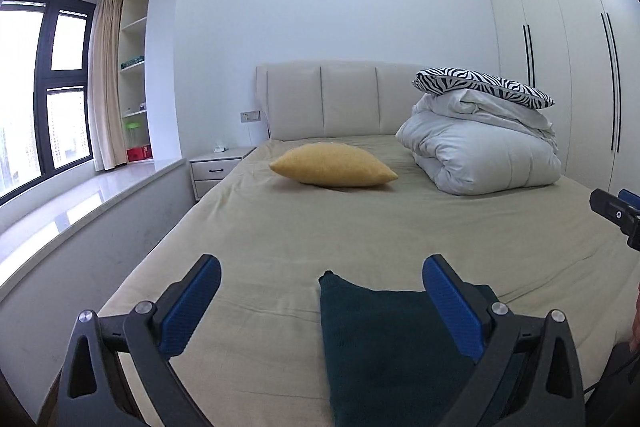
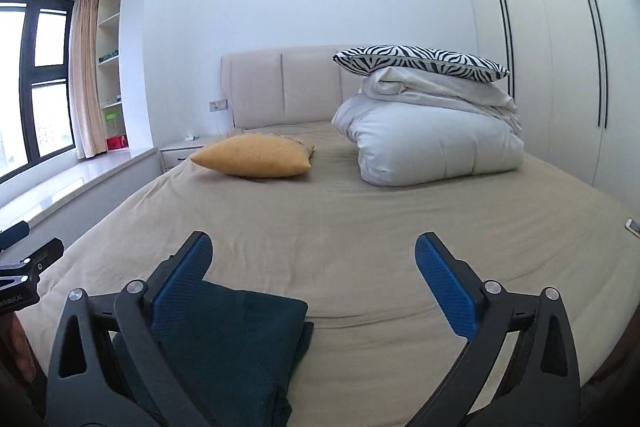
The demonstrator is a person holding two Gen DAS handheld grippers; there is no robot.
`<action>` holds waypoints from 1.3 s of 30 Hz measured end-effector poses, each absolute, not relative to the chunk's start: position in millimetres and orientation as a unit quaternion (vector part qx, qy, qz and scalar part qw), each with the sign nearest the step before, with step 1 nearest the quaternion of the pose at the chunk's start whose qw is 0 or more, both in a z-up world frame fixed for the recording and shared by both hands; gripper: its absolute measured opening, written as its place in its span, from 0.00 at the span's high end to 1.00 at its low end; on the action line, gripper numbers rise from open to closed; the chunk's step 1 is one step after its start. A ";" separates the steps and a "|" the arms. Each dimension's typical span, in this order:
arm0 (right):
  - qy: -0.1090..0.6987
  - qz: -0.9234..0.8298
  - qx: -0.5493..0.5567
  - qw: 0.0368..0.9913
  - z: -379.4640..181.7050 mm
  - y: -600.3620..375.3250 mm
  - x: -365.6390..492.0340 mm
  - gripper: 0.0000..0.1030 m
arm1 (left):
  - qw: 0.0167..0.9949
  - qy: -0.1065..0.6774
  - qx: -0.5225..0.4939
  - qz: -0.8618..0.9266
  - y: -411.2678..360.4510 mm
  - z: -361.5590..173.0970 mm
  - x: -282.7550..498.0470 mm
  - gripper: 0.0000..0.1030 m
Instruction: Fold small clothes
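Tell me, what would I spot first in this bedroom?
Probably the zebra-striped pillow, perched atop the folded white duvet by the headboard. Next, the yellow cushion lying mid-bed, and the dark green folded cloth at the near edge.

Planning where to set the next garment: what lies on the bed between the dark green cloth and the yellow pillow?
Nothing: in both wrist views only bare beige sheet separates the dark green cloth from the yellow pillow.

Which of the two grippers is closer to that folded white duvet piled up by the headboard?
Right. The white duvet lies far up the bed on the right side. The right gripper sits on that side; the left gripper is further left, so slightly farther. Both hang open near the foot, above the dark green garment.
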State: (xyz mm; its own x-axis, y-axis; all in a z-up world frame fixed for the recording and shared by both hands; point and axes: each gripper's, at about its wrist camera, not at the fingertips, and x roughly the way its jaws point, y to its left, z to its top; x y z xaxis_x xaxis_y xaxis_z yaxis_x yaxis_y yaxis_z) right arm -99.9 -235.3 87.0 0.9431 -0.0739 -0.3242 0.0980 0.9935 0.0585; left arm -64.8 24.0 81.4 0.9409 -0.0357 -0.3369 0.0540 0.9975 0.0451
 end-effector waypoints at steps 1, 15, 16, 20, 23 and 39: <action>0.161 -0.045 0.041 0.985 92.5 -234.9 -101.1 0.00 | 0.983 0.182 0.033 -0.006 22.9 84.5 -64.1 0.00; 0.289 -0.046 0.064 0.954 81.7 -223.4 -97.7 0.00 | 0.938 0.348 0.004 -0.004 25.0 25.1 -42.3 0.00; 0.305 -0.046 0.069 0.949 72.3 -222.9 -94.3 0.00 | 0.933 0.359 0.005 -0.004 24.5 17.6 -41.7 0.00; 0.360 -0.052 0.074 0.929 34.8 -214.4 -84.5 0.00 | 0.917 0.399 0.002 -0.006 24.1 -7.0 -43.1 0.00; 0.389 -0.058 0.056 0.918 13.4 -203.6 -81.1 0.00 | 0.909 0.417 -0.003 -0.001 24.9 -18.8 -41.7 0.00; 0.442 -0.048 0.033 0.895 -33.9 -180.0 -81.6 0.00 | 0.900 0.435 -0.003 0.004 29.3 -33.1 -41.7 0.00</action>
State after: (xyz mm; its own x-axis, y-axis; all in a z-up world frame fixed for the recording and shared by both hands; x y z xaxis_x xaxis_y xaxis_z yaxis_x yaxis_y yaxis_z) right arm -81.6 -180.0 -33.9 0.6043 -0.0556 -0.7948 0.1147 0.9932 0.0177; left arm -41.7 29.3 -33.1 0.6216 0.0049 -0.7833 -0.0094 1.0000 -0.0012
